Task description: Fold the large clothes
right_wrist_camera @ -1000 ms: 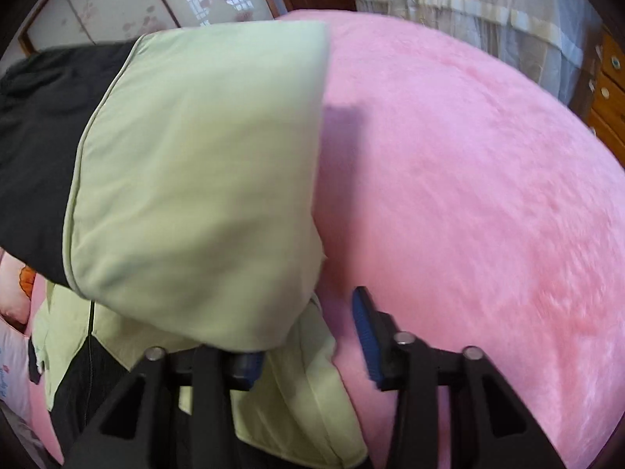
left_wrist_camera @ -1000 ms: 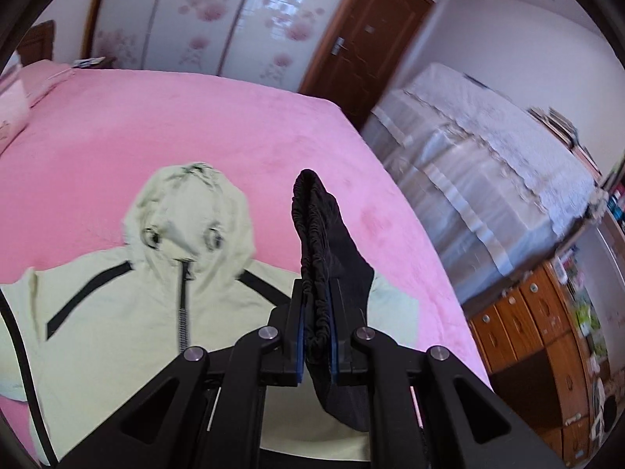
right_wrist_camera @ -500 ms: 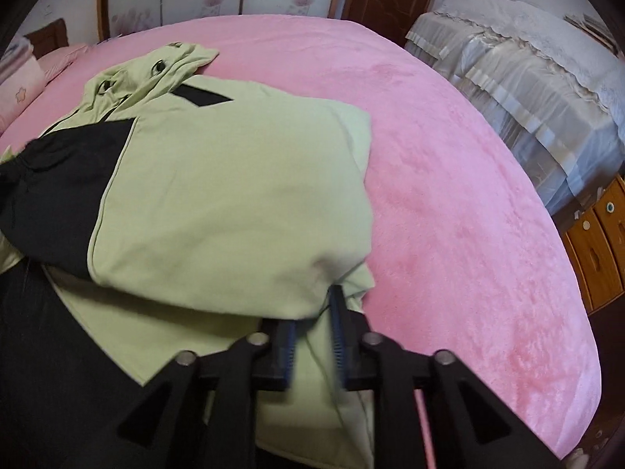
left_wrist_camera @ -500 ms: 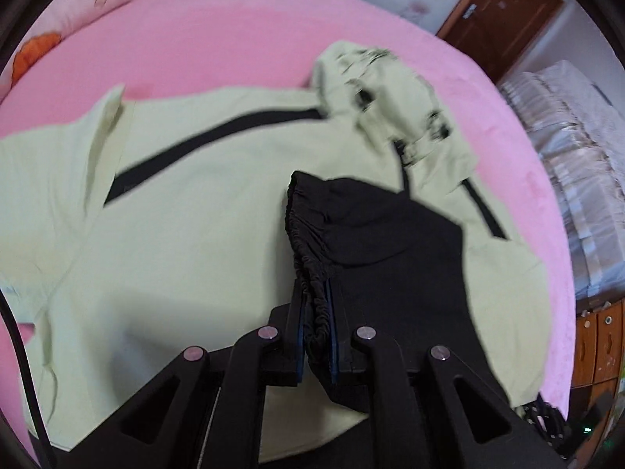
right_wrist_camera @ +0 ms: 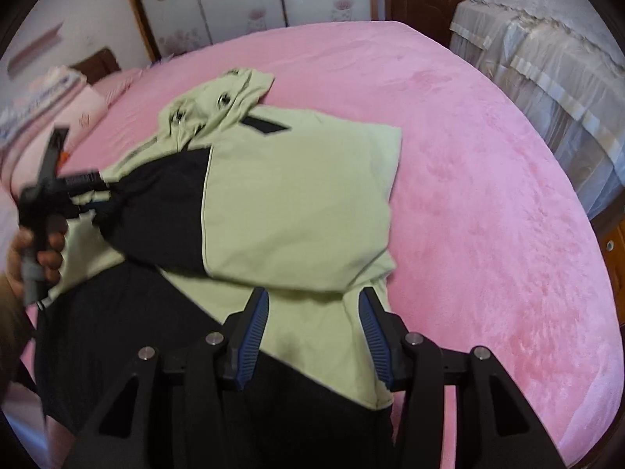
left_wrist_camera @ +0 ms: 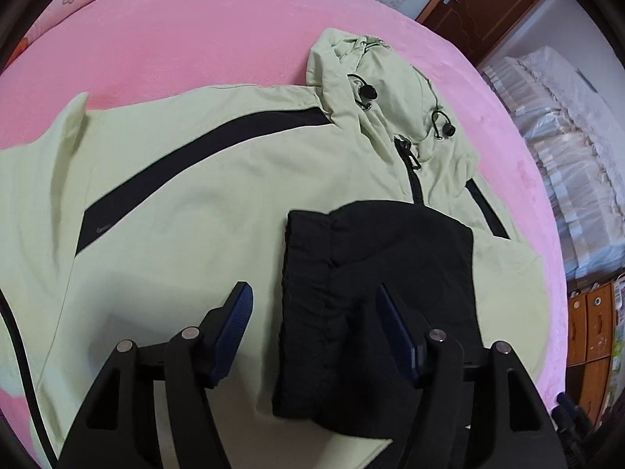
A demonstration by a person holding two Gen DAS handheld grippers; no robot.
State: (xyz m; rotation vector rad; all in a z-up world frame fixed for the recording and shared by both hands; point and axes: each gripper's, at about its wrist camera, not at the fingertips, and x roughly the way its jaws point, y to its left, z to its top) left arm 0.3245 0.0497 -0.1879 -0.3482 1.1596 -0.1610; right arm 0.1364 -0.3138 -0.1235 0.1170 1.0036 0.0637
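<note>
Left wrist view: a pale green jacket (left_wrist_camera: 218,211) lies face up on the pink bed (left_wrist_camera: 187,43), its hood (left_wrist_camera: 390,93) toward the far side near the brown door (left_wrist_camera: 488,8). A black sleeve end (left_wrist_camera: 375,289) is folded across the jacket's chest, just below the zip. The left claw (left_wrist_camera: 314,312) hangs over the jacket with its jaws spreading; the sleeve's near edge lies between the blue pads (left_wrist_camera: 238,320), which do not press on it.

Right wrist view: the jacket (right_wrist_camera: 297,211) again lies on the bed (right_wrist_camera: 488,179), the folded sleeve forming a green and black flap over its body. The right claw (right_wrist_camera: 312,320) is at the jacket's near edge, jaws spreading, with green cloth lying between the pads (right_wrist_camera: 254,328) but not pinched. At the jacket's left side a hand (right_wrist_camera: 27,250) holds the other tool (right_wrist_camera: 47,195), blurred.
</note>
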